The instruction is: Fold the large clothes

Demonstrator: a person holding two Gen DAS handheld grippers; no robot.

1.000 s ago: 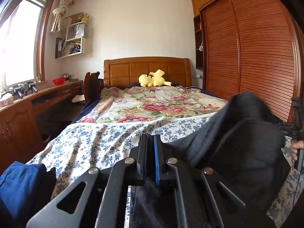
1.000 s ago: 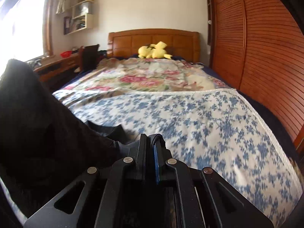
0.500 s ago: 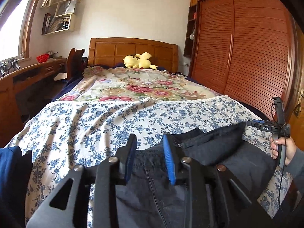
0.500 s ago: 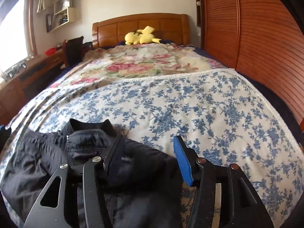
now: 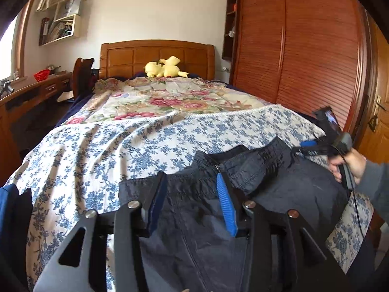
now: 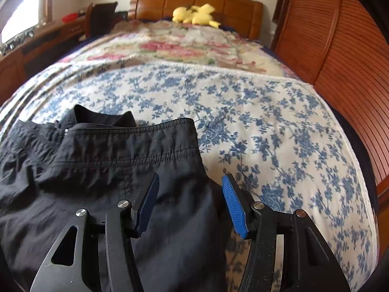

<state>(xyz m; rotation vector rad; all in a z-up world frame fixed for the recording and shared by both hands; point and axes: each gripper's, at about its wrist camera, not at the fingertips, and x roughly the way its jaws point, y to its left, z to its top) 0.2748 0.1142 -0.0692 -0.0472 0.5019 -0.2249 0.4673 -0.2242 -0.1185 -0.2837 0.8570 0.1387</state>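
Dark trousers (image 5: 255, 194) are laid on the blue-flowered bedspread (image 5: 109, 150), waistband toward the headboard (image 5: 158, 56).

Left gripper (image 5: 192, 189): released. Its jaws have just been opening; the blue pads (image 5: 225, 204) stand apart, and the trouser fabric is seen below and between them but is not pressed by either pad. The elastic waistband runs just ahead of the fingertips.

Right gripper (image 6: 190, 189): released, jaws apart and steady, having sprung apart a moment before. The right-hand edge of the trousers (image 6: 109, 165) lies under the gap; the left pad is over dark cloth, the right pad (image 6: 234, 206) over bare bedspread (image 6: 267, 121). No pinch is seen.

In the left wrist view the right gripper (image 5: 308, 146) is seen far to the right of the left one, at the other end of the waistband, carried by a hand (image 5: 350, 165) in a grey sleeve.

A yellow plush toy (image 6: 194, 14) lies well ahead of both grippers, against the headboard. A slatted wooden wardrobe (image 5: 304, 56) stands to the right.
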